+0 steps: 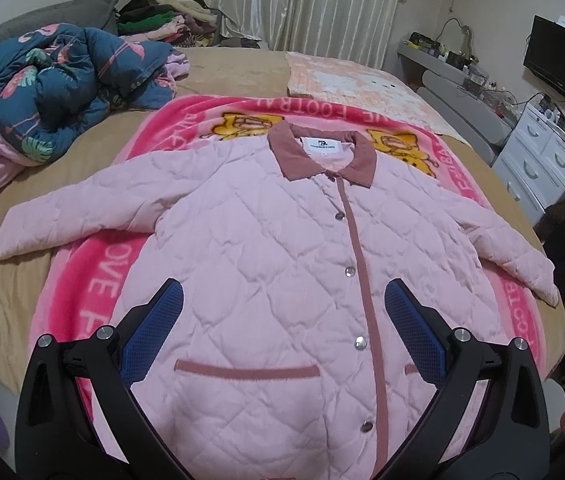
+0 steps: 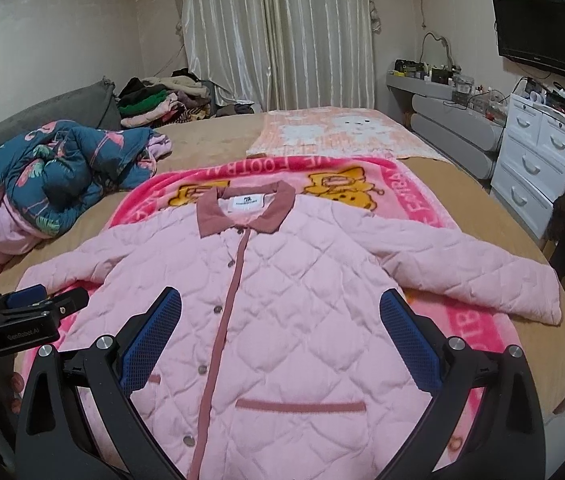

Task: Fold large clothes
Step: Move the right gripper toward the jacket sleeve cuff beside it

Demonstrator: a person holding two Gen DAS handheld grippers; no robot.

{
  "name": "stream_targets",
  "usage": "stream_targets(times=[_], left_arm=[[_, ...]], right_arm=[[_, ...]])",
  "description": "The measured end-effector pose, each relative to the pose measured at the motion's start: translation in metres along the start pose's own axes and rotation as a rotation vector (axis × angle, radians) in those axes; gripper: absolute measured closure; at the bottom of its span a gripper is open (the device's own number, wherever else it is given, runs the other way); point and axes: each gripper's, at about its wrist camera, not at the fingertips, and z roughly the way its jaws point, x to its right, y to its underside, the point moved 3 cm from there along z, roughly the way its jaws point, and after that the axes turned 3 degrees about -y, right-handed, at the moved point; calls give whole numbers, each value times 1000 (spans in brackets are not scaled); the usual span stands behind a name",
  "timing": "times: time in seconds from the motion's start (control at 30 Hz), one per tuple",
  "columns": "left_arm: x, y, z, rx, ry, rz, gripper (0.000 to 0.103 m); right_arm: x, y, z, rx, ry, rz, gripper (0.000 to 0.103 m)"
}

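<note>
So, left wrist view first: the left gripper [image 1: 282, 320] hangs over the lower front of a pink quilted jacket [image 1: 266, 248], jaws spread wide with nothing between the blue pads [image 1: 154, 336]. The jacket lies face up and buttoned on a bright pink blanket [image 1: 94, 280], which sits on the tan bed [image 1: 10, 300]. Both sleeves are stretched out sideways, the darker pink collar [image 1: 322, 152] points toward the far end of the bed, and a pocket trim [image 1: 246, 372] shows just past the fingers. A crumpled dark blue floral duvet [image 1: 46, 80] is heaped at the far left, well apart from the jacket.

Right wrist view: the right gripper [image 2: 280, 324] is also wide open and holding nothing, hovering above the jacket [image 2: 282, 300] near its other pocket. The left gripper [image 2: 26, 308] pokes in at the left edge, close to the jacket's sleeve; can't tell from this angle whether it touches. Behind the bed there's a pale curtain [image 2: 274, 32], a white drawer unit [image 2: 534, 152] and a wall TV [image 2: 538, 36].
</note>
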Motion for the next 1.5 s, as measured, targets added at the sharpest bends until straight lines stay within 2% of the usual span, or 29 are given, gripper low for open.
stream_targets(times=[0.3,0.6,0.83,1.17,1.5], left_arm=[[12,-23,22,-17,-4,12,8],[29,-44,40,-14,5,11,8],[52,-63,66,-31,3,33,8],[92,-84,100,-33,25,58,8],[127,-86,129,-57,22,79,8]], right_arm=[[15,-38,12,48,4,41,4],[43,-70,35,74,54,81,4],[80,-86,59,83,120,140,4],[158,-69,95,52,212,265,4],[226,-45,106,33,292,382,4]])
